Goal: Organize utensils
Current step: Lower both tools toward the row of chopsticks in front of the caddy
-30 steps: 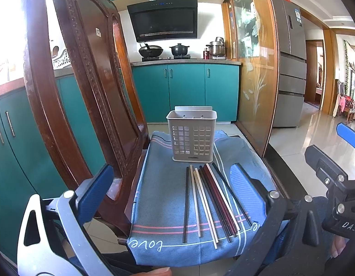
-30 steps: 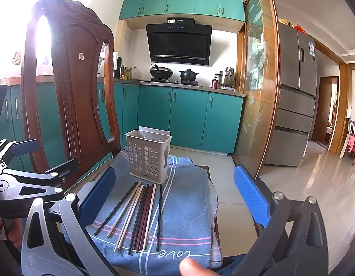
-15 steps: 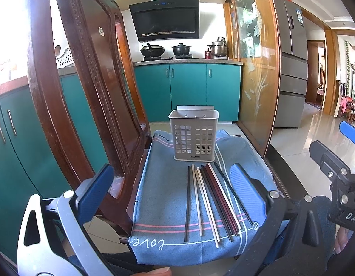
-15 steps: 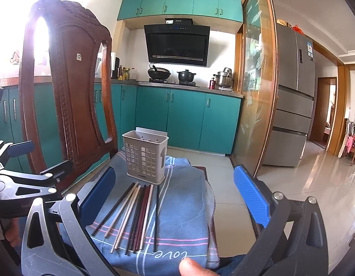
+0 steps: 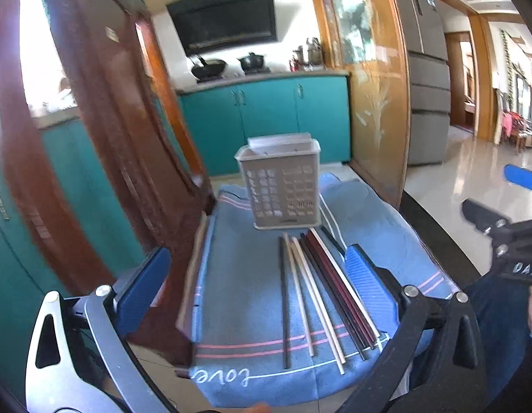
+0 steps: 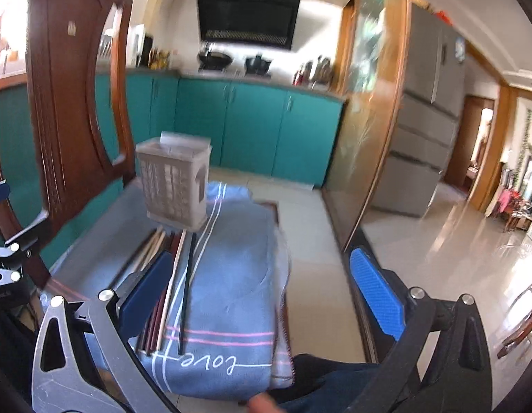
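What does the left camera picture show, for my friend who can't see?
Chopsticks lie side by side on a blue cloth before an upright grey holder. The open left gripper frames them, touching nothing.

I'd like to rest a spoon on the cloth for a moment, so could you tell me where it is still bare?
The blue cloth is bare left of the chopsticks, up to its left edge beside the chair back. It is also bare right of them, toward its right edge. The strip between the grey basket and the cloth's near edge is crowded with chopsticks.
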The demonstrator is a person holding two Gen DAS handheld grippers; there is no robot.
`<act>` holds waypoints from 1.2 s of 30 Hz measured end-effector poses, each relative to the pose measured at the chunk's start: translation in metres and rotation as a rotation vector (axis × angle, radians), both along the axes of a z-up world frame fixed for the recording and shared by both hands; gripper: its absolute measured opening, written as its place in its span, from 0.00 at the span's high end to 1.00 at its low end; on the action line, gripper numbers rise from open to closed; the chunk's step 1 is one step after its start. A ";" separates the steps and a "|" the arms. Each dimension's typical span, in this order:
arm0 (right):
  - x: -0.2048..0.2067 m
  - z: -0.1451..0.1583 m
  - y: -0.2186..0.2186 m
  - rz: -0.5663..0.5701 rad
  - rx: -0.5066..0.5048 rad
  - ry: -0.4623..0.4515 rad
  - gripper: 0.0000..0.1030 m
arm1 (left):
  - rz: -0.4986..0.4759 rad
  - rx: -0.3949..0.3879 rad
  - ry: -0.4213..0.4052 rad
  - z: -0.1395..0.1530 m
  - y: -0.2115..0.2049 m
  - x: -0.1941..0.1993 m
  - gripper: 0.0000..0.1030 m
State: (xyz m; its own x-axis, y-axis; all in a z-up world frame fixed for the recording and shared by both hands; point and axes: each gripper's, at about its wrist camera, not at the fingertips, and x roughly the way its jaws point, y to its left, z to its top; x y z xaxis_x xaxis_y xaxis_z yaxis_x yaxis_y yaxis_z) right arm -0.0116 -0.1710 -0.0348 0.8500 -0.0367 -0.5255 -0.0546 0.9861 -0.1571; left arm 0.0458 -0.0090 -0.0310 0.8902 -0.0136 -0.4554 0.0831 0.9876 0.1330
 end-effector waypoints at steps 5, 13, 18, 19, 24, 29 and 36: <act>0.064 -0.033 0.000 0.022 0.063 0.196 0.42 | -0.103 -0.088 0.180 -0.009 -0.004 0.064 0.43; 0.156 -0.090 0.035 0.170 0.187 0.516 0.61 | -0.117 0.003 0.393 -0.057 -0.023 0.167 0.66; 0.194 -0.115 0.073 0.219 0.125 0.599 0.65 | -0.051 -0.107 0.528 -0.091 -0.002 0.199 0.67; 0.200 -0.118 0.077 0.218 0.117 0.609 0.65 | -0.048 -0.120 0.548 -0.096 0.001 0.204 0.67; 0.213 -0.126 0.072 0.213 0.146 0.645 0.76 | -0.062 -0.114 0.586 -0.110 0.003 0.217 0.67; 0.219 -0.130 0.063 0.207 0.160 0.663 0.82 | -0.054 -0.108 0.659 -0.129 0.005 0.226 0.67; 0.213 -0.129 0.060 0.230 0.143 0.634 0.74 | -0.021 -0.070 0.660 -0.138 0.004 0.225 0.67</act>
